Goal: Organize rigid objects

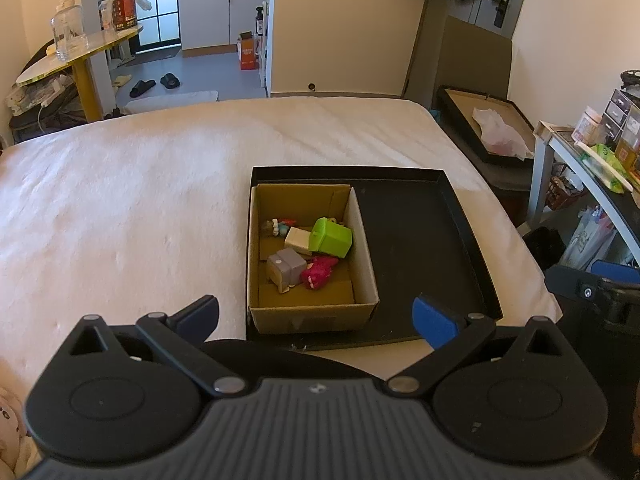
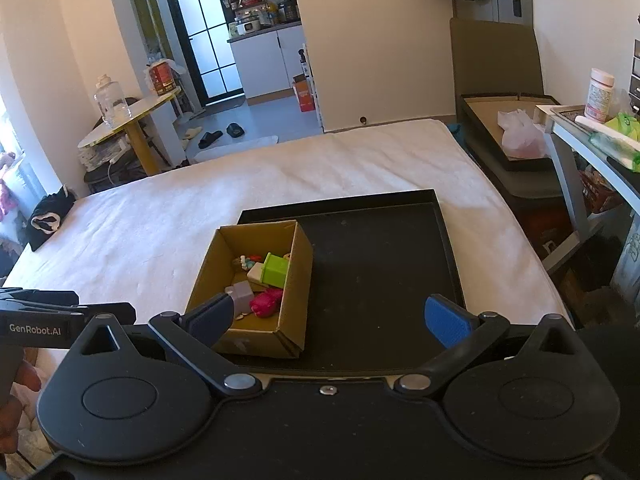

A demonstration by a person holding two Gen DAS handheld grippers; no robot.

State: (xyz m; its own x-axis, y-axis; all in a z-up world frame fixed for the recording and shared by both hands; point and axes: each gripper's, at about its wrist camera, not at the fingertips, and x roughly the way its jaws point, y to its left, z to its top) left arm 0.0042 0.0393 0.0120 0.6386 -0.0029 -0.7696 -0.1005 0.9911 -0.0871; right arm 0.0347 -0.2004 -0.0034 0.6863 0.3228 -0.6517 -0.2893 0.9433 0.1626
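Observation:
A small cardboard box stands in the left part of a shallow black tray on the bed. In the box lie a green block, a white block, a grey block, a pink toy and a small figure. My left gripper is open and empty, near the box's front wall. My right gripper is open and empty, over the tray's front edge.
The bed has a white cover. A second black tray with a plastic bag sits beyond the bed's right side. A cluttered shelf stands at right. A round table with a jar stands at far left.

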